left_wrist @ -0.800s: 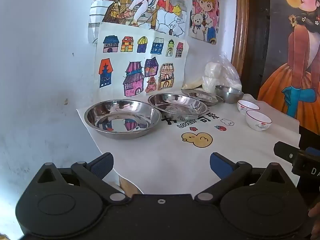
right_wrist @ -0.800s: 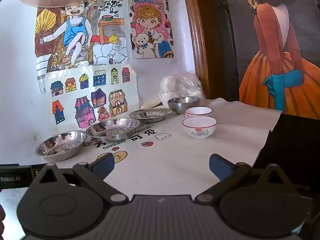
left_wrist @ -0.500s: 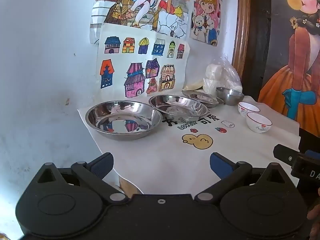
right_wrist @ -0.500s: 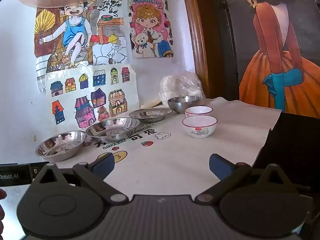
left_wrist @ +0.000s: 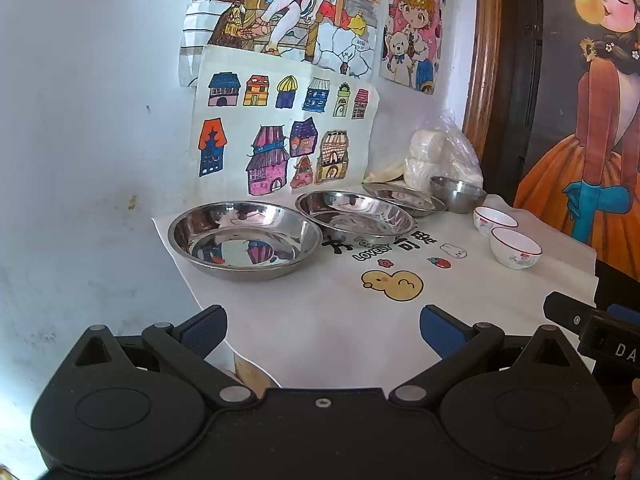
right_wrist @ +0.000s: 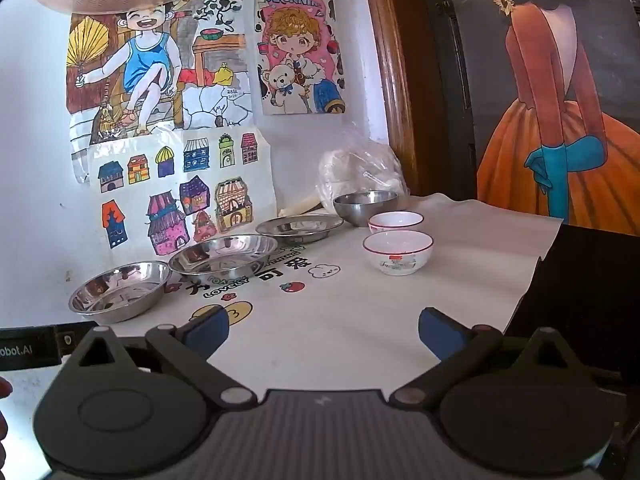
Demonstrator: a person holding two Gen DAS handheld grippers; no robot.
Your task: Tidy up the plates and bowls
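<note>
Both my jaws stand wide, empty. My left gripper (left_wrist: 322,326) faces the nearest shallow round steel plate (left_wrist: 244,238); my right gripper (right_wrist: 323,330) faces the red-rimmed white ceramic bowl (right_wrist: 398,251). Everything sits unstacked on the printed white cloth (left_wrist: 328,320). Risk: slick steel rims slipping from my pads, or the cloth dragging.

"LOVELY" on the tablecloth (left_wrist: 372,254), "MORNING" on a poster (right_wrist: 298,0)

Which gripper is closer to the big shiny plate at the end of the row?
Left. The left gripper sits just before that steel plate; the right gripper is farther away, off to its side.
</note>
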